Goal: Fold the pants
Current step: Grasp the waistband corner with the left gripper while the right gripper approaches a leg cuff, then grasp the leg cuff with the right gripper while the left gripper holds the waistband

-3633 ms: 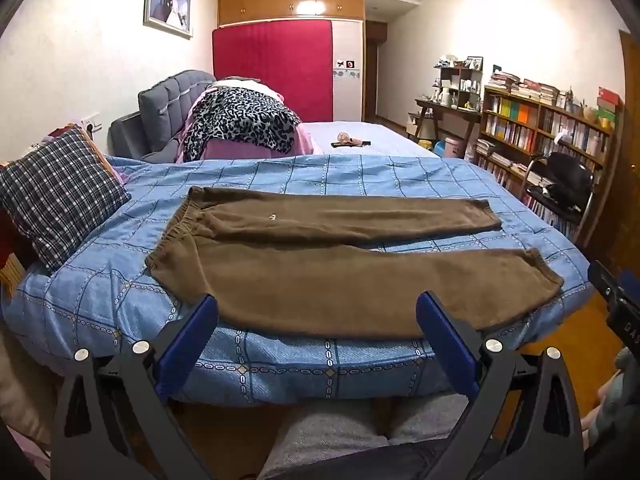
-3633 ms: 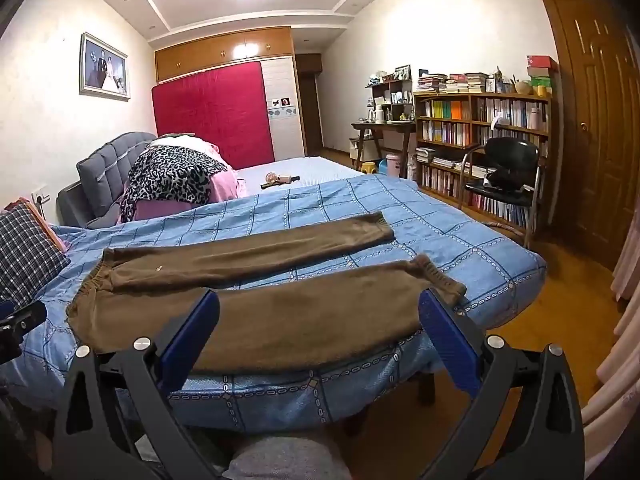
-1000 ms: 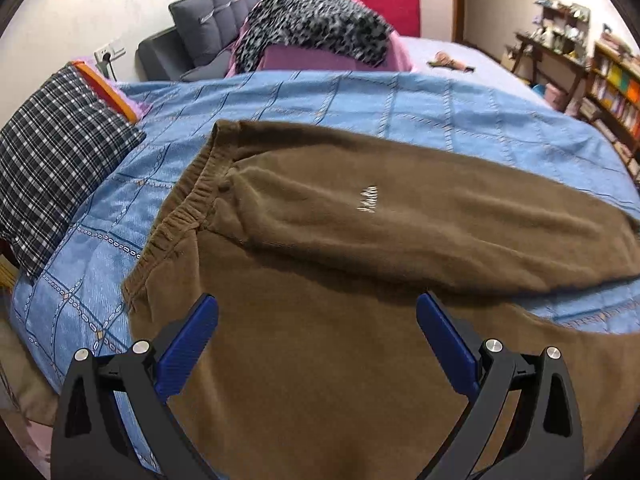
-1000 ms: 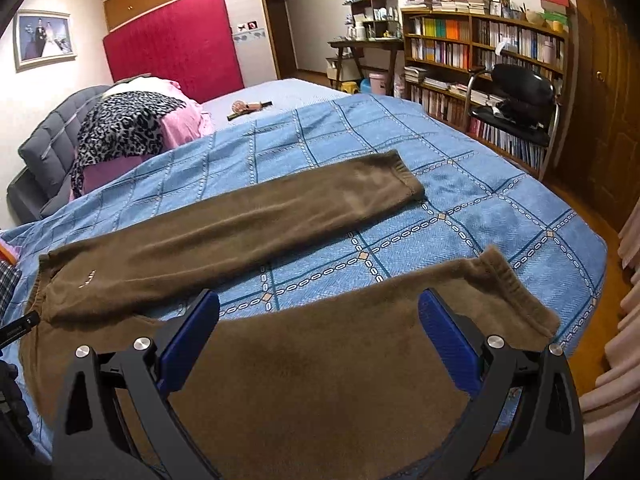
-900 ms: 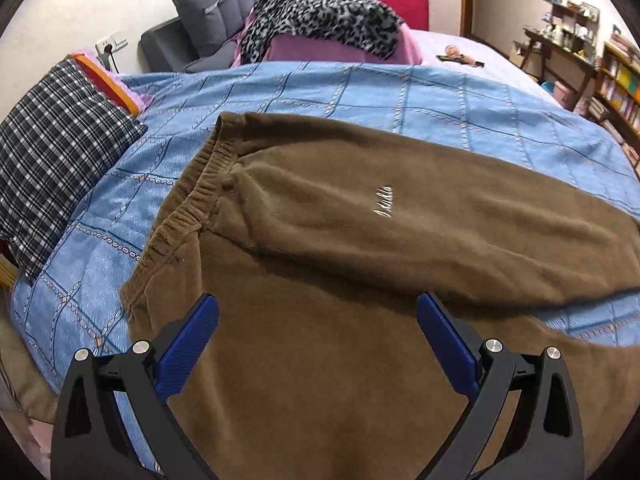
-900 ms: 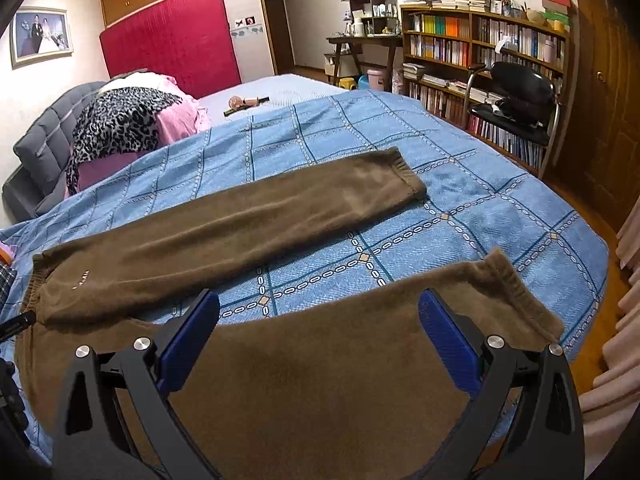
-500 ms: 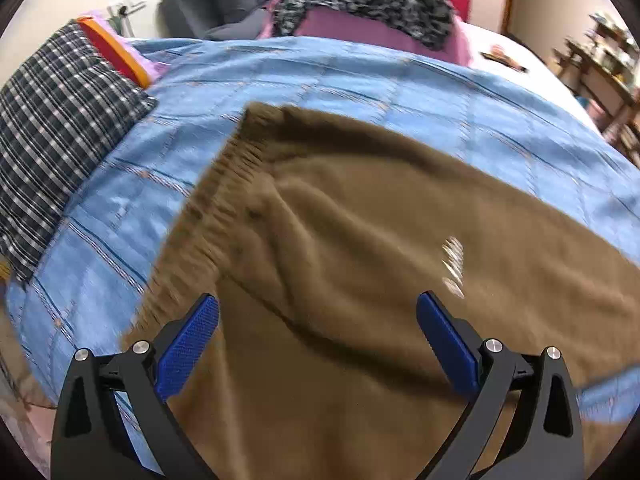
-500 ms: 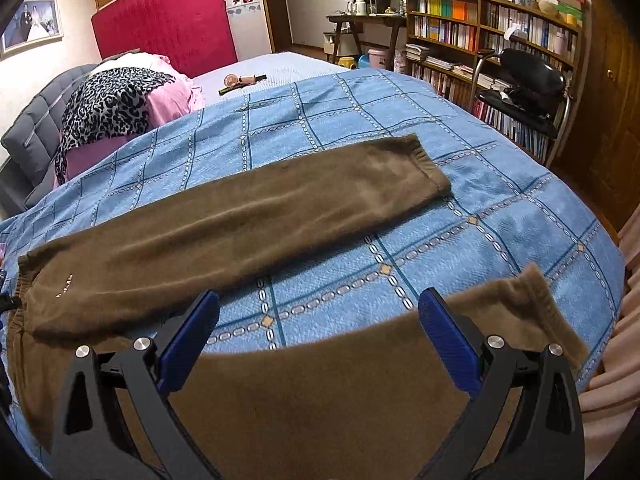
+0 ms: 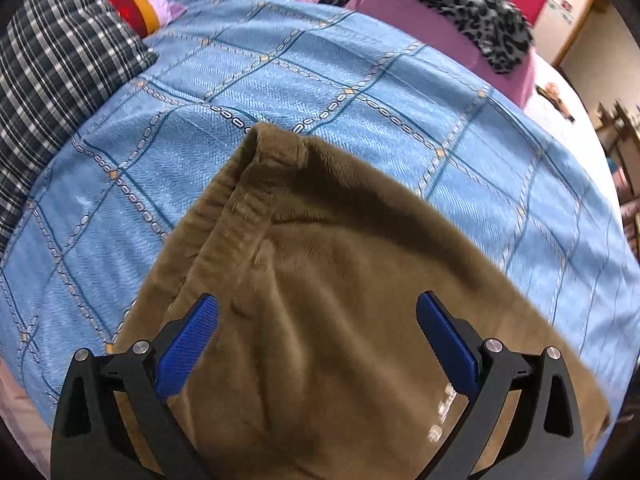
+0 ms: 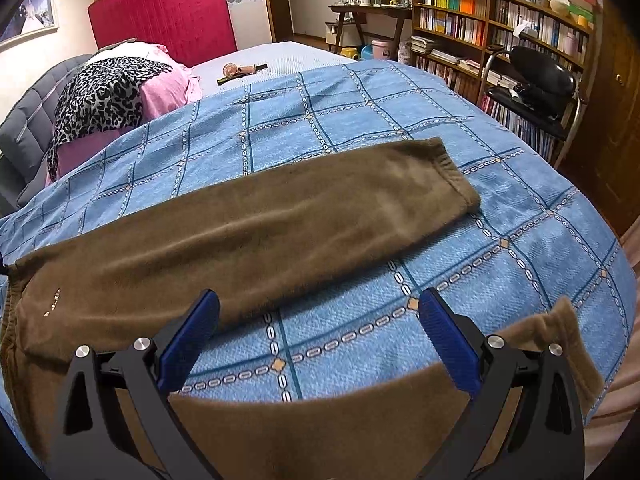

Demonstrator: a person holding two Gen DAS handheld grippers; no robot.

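Note:
Brown fleece pants [image 10: 280, 216] lie flat on the blue checked bedspread [image 10: 360, 120], legs spread apart. In the left wrist view my left gripper [image 9: 316, 340] is open and hovers close over the waist end [image 9: 320, 280], near the elastic waistband's far corner [image 9: 276, 144]. In the right wrist view my right gripper [image 10: 318, 336] is open above the gap between the legs. The far leg runs to its cuff [image 10: 452, 168]. The near leg [image 10: 320, 432] lies under the fingers, with its cuff [image 10: 560, 328] at the right.
A plaid pillow [image 9: 52, 64] lies at the left of the bed. A leopard-print and pink pile [image 10: 112, 88] sits by the grey headboard. A bookshelf [image 10: 500, 28] and a black chair [image 10: 536, 80] stand to the right. The bed edge drops off at right.
My left gripper moved in lower and farther toward the waistband's far corner. My right gripper advanced over the near leg toward the far leg. Both stay open.

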